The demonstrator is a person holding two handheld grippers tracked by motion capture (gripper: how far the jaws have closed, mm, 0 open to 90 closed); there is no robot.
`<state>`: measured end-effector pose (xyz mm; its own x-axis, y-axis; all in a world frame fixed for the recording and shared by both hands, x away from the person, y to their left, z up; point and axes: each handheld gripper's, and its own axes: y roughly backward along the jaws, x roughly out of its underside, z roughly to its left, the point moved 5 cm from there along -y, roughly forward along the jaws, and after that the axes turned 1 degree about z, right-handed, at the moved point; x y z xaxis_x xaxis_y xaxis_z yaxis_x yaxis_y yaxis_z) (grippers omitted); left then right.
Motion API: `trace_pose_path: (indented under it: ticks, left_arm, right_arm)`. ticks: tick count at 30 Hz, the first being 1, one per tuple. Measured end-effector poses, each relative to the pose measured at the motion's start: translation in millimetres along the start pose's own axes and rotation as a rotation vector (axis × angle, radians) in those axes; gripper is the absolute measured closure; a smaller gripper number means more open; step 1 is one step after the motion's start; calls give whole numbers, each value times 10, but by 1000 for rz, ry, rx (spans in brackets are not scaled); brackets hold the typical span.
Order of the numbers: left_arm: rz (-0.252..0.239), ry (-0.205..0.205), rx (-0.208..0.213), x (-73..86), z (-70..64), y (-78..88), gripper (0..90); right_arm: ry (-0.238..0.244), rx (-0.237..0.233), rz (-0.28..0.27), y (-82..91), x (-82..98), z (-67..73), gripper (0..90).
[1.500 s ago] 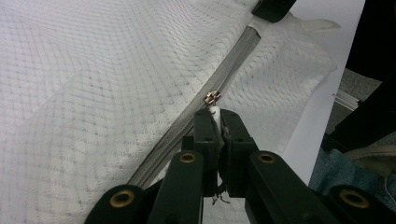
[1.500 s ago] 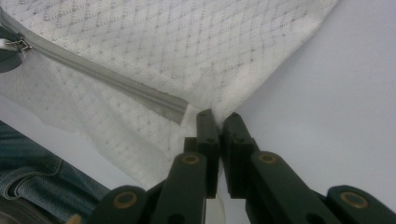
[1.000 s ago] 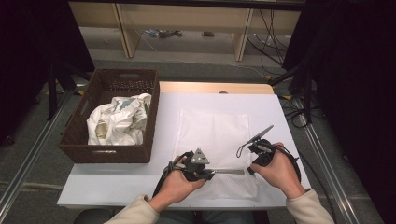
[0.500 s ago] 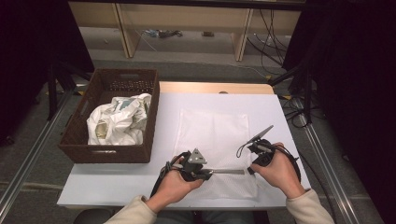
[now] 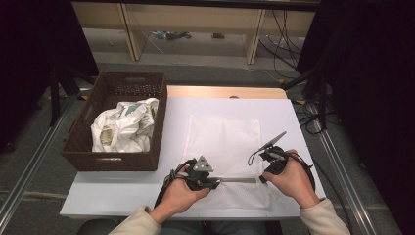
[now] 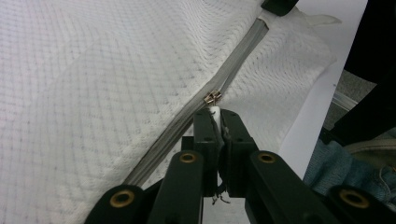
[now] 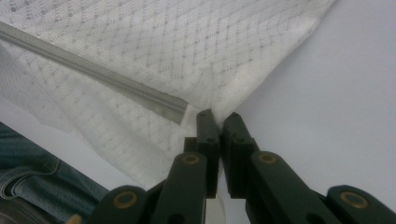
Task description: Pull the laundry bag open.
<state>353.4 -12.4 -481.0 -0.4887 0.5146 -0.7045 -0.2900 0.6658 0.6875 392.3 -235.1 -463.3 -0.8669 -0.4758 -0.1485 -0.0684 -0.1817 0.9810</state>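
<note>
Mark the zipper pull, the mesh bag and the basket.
zipper pull [image 6: 212, 97], left gripper view, on the metal slider.
mesh bag [image 5: 222, 139], high view, on its flat upper panel.
basket [image 5: 112, 161], high view, on its near wall.

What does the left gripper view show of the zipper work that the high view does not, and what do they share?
Left gripper view alone: the small metal zipper slider sitting just ahead of the left tool, whose jaws are shut on the white pull tab.

High view alone: the brown wicker basket at the table's left holding a bundled white bag, and both hands at the near edge.

Both: the white mesh pouch lying flat on the white table, with its grey zipper running toward the right tool.
</note>
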Motion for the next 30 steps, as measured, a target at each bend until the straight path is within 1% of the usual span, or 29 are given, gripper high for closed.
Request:
trace_pose_path:
  ticks: [1, 2, 3, 4, 5, 6, 7, 8, 9, 10, 11, 12, 13, 14, 15, 16, 17, 18, 19, 20, 21, 22, 24, 25, 26, 27, 28, 29, 30]
  left_arm:
    - [-1, -3, -6, 4, 10, 4, 860]
    - [12, -6, -3, 18, 14, 21, 860]
    - [0, 0, -2, 16, 17, 20, 860]
    - [-3, 5, -2, 21, 19, 23, 860]
    - [3, 6, -12, 32, 27, 38, 860]
    - [-16, 18, -7, 30, 23, 32, 860]
    - [9, 7, -8, 50, 37, 56, 860]
    - [-2, 17, -7, 49, 37, 52, 860]
    - [-1, 4, -12, 53, 52, 59, 860]
    - [-3, 24, -11, 61, 46, 59, 860]
    - [-1, 17, -22, 63, 54, 67, 860]
    - [3, 10, -14, 69, 56, 75, 860]
    - [0, 19, -19, 72, 60, 75, 860]
    - [9, 9, -13, 79, 66, 86, 860]
    - [4, 19, -13, 81, 62, 86, 860]
    - [-3, 25, -12, 83, 69, 83, 860]
    - [2, 19, -25, 88, 78, 95, 860]
    - [-6, 30, -10, 91, 74, 91, 860]
    - [-9, 34, -17, 94, 75, 96, 860]
    - [-3, 25, -22, 101, 86, 107, 860]
    - [1, 29, -20, 108, 88, 114, 860]
    - [-8, 38, -18, 109, 89, 109, 860]
    - [-1, 31, -26, 119, 103, 128, 860]
    - [-1, 35, -24, 122, 102, 131, 860]
    - [-9, 41, -24, 122, 98, 129, 860]
    - [-7, 41, -22, 128, 104, 131, 860]
    - [-4, 35, -26, 131, 110, 140, 860]
    - [-1, 26, -25, 135, 122, 146, 860]
    - [-2, 34, -22, 141, 130, 156, 860]
  right_arm:
    - [-27, -12, 20, 17, 13, 25, 872]
    - [-16, -10, 12, 11, 9, 18, 872]
    - [-4, 1, -2, -2, -1, 2, 872]
    - [-4, 1, -2, -2, -1, 2, 872]
    - [10, -1, -5, -5, -4, -6, 872]
    - [18, -4, -4, -2, -1, -10, 872]
    - [17, 0, -5, -8, -5, -11, 872]
    - [-13, -3, 1, -3, 1, 10, 872]
    - [-20, -2, 3, -3, 4, 17, 872]
    - [-33, -6, 13, 1, 10, 28, 872]
    - [-33, -6, 13, 1, 10, 28, 872]
    - [-8, 3, 3, -11, 3, 5, 872]
    - [-28, 7, 10, -7, 7, 16, 872]
    - [26, -1, 1, -15, -3, -16, 872]
    - [26, -1, 1, -15, -3, -16, 872]
    - [-2, 3, 3, -14, 2, -1, 872]
    - [-7, 3, -4, -16, 2, 6, 872]
    - [-6, 8, -13, -31, -2, 3, 872]
    - [-6, 5, -19, -35, -3, 6, 872]
    - [3, 4, -8, -29, 0, 0, 872]
    - [7, -3, -6, -30, -2, -1, 872]
    - [7, -1, -4, -29, -1, -3, 872]
    - [0, 6, 5, -27, -1, -1, 872]
    - [-25, 4, 5, -30, 3, 14, 872]
    - [-35, 3, 7, -31, 6, 23, 872]
    - [-37, -4, 12, -28, 7, 25, 872]
    - [-37, 2, 1, -38, 7, 22, 872]
    - [-16, 2, -19, -47, -1, 11, 872]
    - [-40, 2, -1, -40, 8, 23, 872]
